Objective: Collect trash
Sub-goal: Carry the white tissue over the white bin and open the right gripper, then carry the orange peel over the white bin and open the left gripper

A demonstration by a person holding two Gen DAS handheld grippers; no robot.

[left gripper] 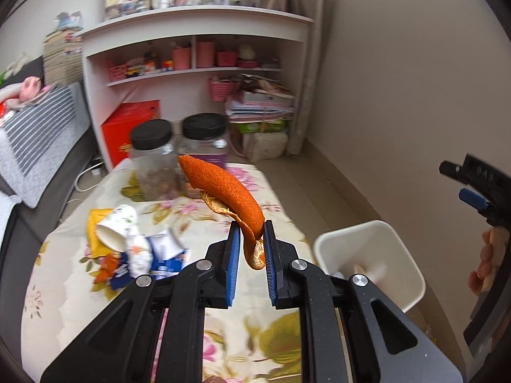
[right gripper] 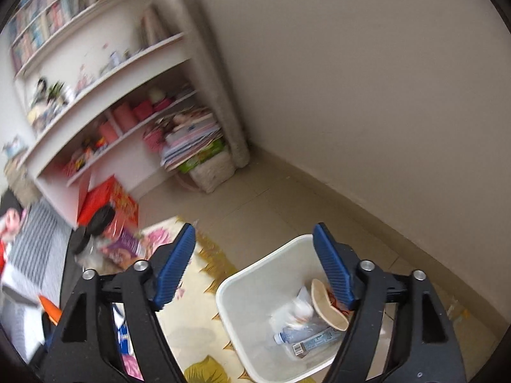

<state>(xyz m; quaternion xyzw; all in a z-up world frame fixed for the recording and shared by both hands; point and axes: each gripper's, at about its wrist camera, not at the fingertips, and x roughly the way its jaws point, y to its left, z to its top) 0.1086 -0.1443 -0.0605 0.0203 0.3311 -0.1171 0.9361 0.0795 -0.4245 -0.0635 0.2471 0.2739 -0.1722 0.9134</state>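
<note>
Left gripper (left gripper: pixel 252 249) clamps orange peel (left gripper: pixel 223 188); right gripper (right gripper: pixel 255 268) spread, unloaded.
Peel held aloft left of the white bin (left gripper: pixel 399 255): light, limp, tear-prone; pinch thick curled end.

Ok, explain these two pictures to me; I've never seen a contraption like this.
No robot here: a person holds a two-finger clamp in each hand, each with a camera looking along its blue pads. The left camera shows the left hand-held gripper pinching an orange peel above a flowered table. A paper cup, wrappers and two jars lie there. The right camera shows the right hand-held gripper, open and empty, over a white bin holding a plastic bottle and other trash.
</note>
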